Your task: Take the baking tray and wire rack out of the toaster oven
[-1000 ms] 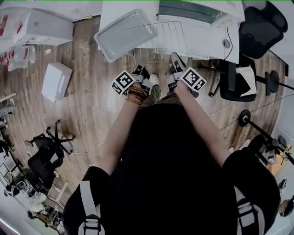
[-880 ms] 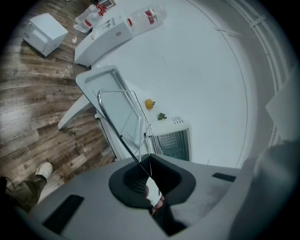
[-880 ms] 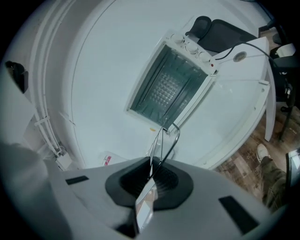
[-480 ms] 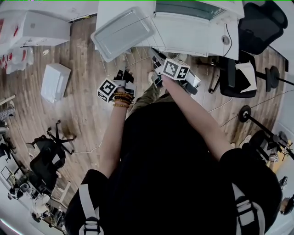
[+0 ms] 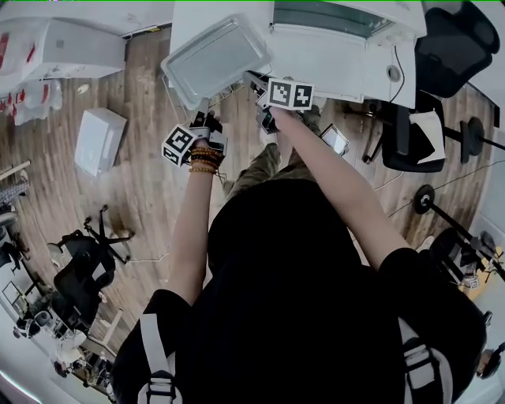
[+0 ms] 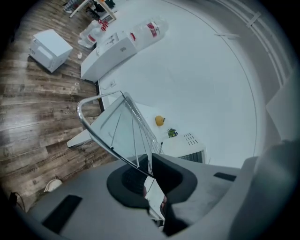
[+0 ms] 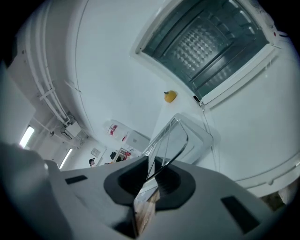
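Note:
The wire rack (image 6: 108, 140) hangs between my two grippers, off the table's near edge and in front of the baking tray. My left gripper (image 5: 203, 125) is shut on the rack's rim (image 6: 150, 173). The right gripper (image 5: 259, 95) pinches another rim wire (image 7: 185, 139); its jaws have just been opening a little, with the wire still pressed between the pads (image 7: 152, 176). The silver baking tray (image 5: 213, 59) lies on the white table, to the left of the toaster oven (image 5: 339, 16). The oven stands open and empty (image 7: 211, 42).
The white table (image 5: 347, 71) carries the oven and tray. On the wood floor are a white box (image 5: 99, 140) at the left and a black chair (image 5: 410, 138) at the right. A small yellow object (image 7: 170, 96) sits far back on the table.
Both grippers have carried the rack to the left, from in front of the oven to just before the tray. The right gripper has rolled as it went.

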